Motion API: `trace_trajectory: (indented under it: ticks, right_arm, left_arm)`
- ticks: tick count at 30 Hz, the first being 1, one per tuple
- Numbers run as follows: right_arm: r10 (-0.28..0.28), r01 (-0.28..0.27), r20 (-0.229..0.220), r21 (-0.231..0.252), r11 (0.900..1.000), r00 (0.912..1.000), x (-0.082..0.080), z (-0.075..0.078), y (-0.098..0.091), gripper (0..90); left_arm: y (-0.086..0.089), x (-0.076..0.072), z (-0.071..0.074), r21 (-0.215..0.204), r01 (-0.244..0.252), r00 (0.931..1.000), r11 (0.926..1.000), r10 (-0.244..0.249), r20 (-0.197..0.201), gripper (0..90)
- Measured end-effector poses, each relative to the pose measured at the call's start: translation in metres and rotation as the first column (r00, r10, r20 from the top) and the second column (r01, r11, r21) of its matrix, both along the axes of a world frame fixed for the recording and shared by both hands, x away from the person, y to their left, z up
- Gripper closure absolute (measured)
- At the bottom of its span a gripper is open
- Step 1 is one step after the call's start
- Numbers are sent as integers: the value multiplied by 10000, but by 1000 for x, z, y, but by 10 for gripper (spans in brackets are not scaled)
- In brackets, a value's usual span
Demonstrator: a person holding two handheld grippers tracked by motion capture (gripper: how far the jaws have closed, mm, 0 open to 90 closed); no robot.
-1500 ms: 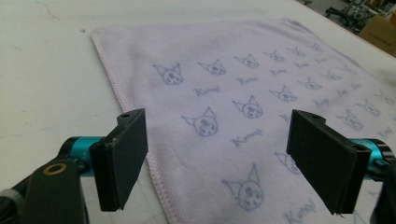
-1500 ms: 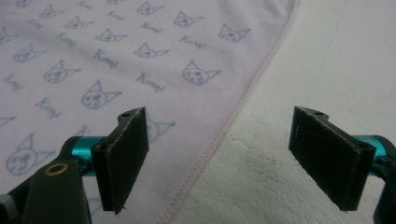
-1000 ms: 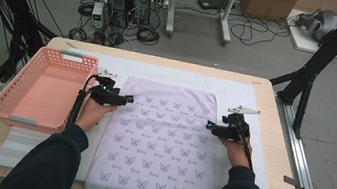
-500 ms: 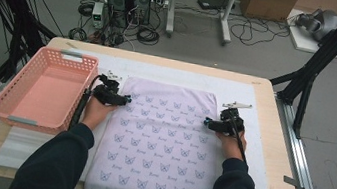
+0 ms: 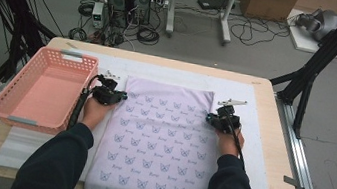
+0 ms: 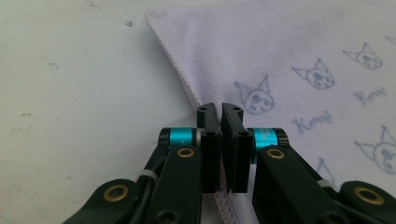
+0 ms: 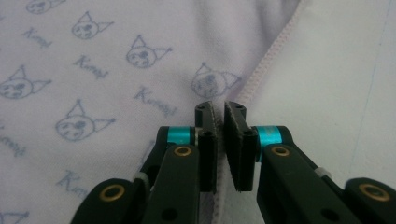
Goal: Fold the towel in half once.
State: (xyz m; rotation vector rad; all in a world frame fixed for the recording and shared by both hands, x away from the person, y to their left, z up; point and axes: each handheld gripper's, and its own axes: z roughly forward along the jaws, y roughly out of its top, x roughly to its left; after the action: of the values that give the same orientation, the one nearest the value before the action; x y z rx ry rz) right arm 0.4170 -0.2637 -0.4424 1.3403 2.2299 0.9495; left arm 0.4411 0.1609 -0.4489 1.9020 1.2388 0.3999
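Note:
A lilac towel printed with small cat faces lies flat on the white mat, long side running away from me. My left gripper sits at the towel's left edge near the far corner. Its jaws have just been closing and are shut on the stitched hem of the towel; the gripper points along that edge. My right gripper is at the right edge, also near the far end. In its own view the gripper has just closed on the hem of the towel.
A pink plastic basket stands at the left of the wooden table, close to my left forearm. A white foam mat lies under the towel. Computers, cables and black frame legs stand on the floor beyond the table.
My right gripper has slid a little to the left, onto the towel's right edge. The left gripper has stayed at the left edge.

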Motion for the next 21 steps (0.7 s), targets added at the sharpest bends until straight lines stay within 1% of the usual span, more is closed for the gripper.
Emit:
trace_trajectory:
  ticks: [1,2,3,4,5,7,8,9,10,11,12,13,14,16,17,18,19,21]
  right_arm:
    - [-5,6,-94,76,10000,10000,1,1,-1,850]
    - [-59,60,-144,96,9999,9999,2,2,-2,856]
    - [-116,115,-31,-123,9999,9999,3,2,-2,857]
    - [-68,71,96,-242,9997,9999,3,2,-2,858]
    - [-108,111,132,-231,9997,9999,4,3,-3,860]
    - [-257,265,456,-173,9995,9986,4,5,-5,861]
    - [-361,361,612,1,9993,9975,4,6,-7,861]
    - [-433,424,824,125,9990,9957,4,9,-9,860]
    - [-515,498,906,211,9985,9946,4,10,-10,860]
    - [-517,476,1008,434,9979,9936,3,12,-12,860]
    - [-535,487,986,507,9975,9937,2,13,-13,859]
    - [-413,365,988,494,9981,9943,1,14,-13,859]
    - [-329,278,1082,486,9984,9936,-1,16,-13,858]
    - [-165,110,1098,501,9987,9938,-5,19,-13,858]
    - [-38,-16,1204,444,9990,9927,-8,23,-13,857]
    - [69,-121,1259,403,9991,9920,-10,26,-13,856]
    - [129,-188,1254,458,9988,9920,-12,28,-12,855]
    - [357,-414,1342,401,9983,9903,-19,33,-9,854]
  left_arm:
    - [2,1,0,-310,-187,9997,9993,182,-157,863]
    - [3,2,0,-425,-399,9991,9983,392,-157,865]
    - [4,3,1,-613,-567,9984,9965,564,-65,865]
    - [5,3,2,-764,-658,9978,9949,661,20,866]
    - [6,4,5,-1008,-816,9961,9916,845,249,866]
    - [7,4,10,-1343,-951,9928,9864,1038,597,867]
    - [8,3,12,-1587,-1008,9908,9822,1136,739,867]
    - [9,3,12,-1696,-997,9906,9805,1138,754,867]
    - [9,3,14,-1785,-975,9908,9791,1125,755,867]
    - [10,2,14,-1816,-948,9909,9788,1103,768,867]
    - [10,1,15,-1822,-873,9921,9794,1020,734,866]
    - [10,-1,17,-1844,-779,9929,9798,930,745,866]
    - [10,-3,19,-1853,-680,9933,9803,840,797,866]
    - [9,-7,24,-1710,-334,9943,9847,500,938,865]
    - [9,-10,27,-1785,-180,9945,9838,361,987,864]
    - [9,-12,29,-1867,-36,9952,9824,218,954,862]
    - [8,-16,32,-2089,241,9953,9776,-37,972,860]
    - [5,-26,36,-2104,603,9903,9758,-320,1355,860]
